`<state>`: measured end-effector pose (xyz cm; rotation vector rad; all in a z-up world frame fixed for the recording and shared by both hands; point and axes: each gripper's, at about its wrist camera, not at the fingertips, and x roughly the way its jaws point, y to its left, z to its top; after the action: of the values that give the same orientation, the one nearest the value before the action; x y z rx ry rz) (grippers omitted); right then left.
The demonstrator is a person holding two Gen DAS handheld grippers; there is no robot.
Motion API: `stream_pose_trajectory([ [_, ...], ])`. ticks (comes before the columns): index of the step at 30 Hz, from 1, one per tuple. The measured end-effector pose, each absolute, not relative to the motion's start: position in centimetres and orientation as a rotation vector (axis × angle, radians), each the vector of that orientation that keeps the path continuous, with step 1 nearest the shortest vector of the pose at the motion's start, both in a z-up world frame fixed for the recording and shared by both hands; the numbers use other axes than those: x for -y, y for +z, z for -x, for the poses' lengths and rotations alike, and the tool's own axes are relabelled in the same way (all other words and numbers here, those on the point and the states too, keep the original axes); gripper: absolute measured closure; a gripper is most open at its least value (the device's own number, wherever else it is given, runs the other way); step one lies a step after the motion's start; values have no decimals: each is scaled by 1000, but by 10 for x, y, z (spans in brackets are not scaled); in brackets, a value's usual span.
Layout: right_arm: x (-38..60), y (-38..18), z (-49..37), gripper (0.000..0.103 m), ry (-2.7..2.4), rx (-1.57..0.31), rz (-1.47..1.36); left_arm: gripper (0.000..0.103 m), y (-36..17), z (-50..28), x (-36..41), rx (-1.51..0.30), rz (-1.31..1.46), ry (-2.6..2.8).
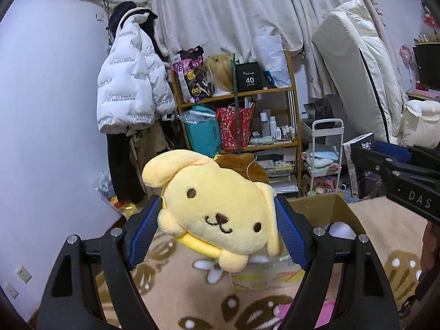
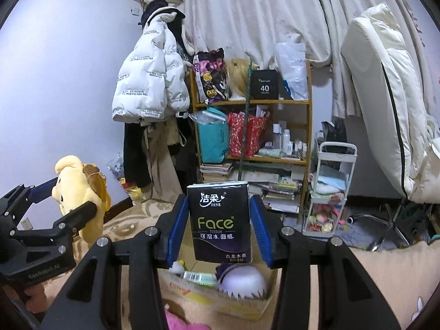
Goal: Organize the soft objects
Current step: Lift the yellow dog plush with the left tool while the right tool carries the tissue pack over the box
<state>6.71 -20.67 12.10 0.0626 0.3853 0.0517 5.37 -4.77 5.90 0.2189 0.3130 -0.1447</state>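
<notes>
In the left wrist view my left gripper (image 1: 217, 225) is shut on a yellow plush dog (image 1: 217, 206) with a brown beret, held up above the patterned bed cover. The same yellow plush dog (image 2: 77, 189) and the left gripper (image 2: 63, 195) show at the left of the right wrist view. My right gripper (image 2: 220, 225) is shut on a black tissue pack (image 2: 220, 220) printed "Face", held upright over a cardboard box (image 2: 220, 302). That cardboard box (image 1: 324, 209) lies behind the plush, with a white item inside. The right gripper's arm enters at the right edge of the left wrist view.
A wooden shelf (image 2: 253, 126) crammed with bags, bottles and books stands against the curtain. A white puffer jacket (image 2: 148, 85) hangs on the wall to its left. A small white trolley (image 2: 330, 189) and propped white bedding (image 2: 390, 110) stand to the right. A purple-and-white plush (image 2: 242, 277) lies in the box.
</notes>
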Motion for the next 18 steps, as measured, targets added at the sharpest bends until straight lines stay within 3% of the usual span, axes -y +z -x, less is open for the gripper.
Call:
stream_pose_trajectory([
  [18,206,84,-99,55,91,-445,-98,23,33,-100,64,-355,-170,-178],
])
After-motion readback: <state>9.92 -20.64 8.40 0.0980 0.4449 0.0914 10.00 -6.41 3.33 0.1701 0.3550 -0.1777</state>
